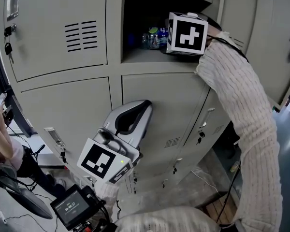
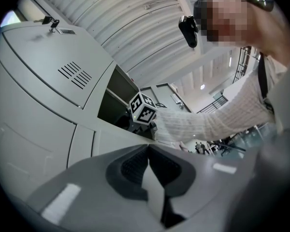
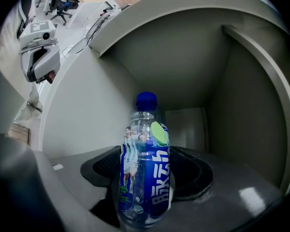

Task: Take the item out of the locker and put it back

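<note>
- My right gripper (image 3: 147, 185) reaches into the open compartment (image 1: 137, 56) at the top centre of the head view, its jaws closed on the sides of the bottle (image 3: 144, 144).
- The bottle stands upright on the compartment floor, blue cap up, with the locker (image 1: 63, 105) walls around it.
- My left gripper (image 2: 148, 151) hangs at the lower left of the head view, in front of the shut lower doors, its jaws pressed together with nothing between them.

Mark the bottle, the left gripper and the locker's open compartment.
bottle (image 3: 146, 178), right gripper view, on its blue label.
left gripper (image 2: 148, 149), left gripper view, where its jaw tips meet.
open compartment (image 1: 141, 56), head view, bare floor edge.
</note>
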`<state>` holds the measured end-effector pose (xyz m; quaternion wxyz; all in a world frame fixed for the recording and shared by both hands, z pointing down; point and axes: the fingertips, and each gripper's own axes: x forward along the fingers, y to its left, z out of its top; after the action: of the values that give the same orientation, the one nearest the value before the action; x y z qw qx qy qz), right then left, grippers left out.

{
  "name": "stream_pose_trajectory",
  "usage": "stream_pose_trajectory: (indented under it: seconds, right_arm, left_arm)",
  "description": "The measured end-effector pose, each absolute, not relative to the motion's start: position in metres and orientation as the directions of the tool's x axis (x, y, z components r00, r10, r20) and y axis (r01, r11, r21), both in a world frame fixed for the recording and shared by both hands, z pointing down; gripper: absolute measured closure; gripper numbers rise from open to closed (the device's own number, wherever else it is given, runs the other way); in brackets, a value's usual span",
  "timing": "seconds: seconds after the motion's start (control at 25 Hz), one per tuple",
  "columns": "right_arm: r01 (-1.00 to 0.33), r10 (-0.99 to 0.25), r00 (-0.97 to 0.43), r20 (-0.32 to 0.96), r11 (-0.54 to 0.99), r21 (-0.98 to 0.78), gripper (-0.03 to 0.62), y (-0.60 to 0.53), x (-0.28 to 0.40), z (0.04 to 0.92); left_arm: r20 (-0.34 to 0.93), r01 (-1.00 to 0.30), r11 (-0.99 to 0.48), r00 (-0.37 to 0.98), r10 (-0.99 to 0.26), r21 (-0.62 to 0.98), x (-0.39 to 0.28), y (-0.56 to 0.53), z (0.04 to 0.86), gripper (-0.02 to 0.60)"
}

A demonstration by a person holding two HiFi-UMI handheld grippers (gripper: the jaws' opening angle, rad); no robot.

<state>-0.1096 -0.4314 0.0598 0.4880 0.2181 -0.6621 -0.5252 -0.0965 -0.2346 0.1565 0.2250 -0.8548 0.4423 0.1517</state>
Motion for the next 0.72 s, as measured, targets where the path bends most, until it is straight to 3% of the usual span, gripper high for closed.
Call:
stream_pose_trajectory:
  seconds: [0.72]
  right_arm:
    - [0.142, -0.795, -0.485, 0.364, 0.339, 0.930, 0.266, -0.420, -0.110, 0.046]
  left_arm:
    - [-0.457, -0.830, -0.507, 0.554, -0.696, -0.235, -0.097, -0.223, 0.161, 0.577]
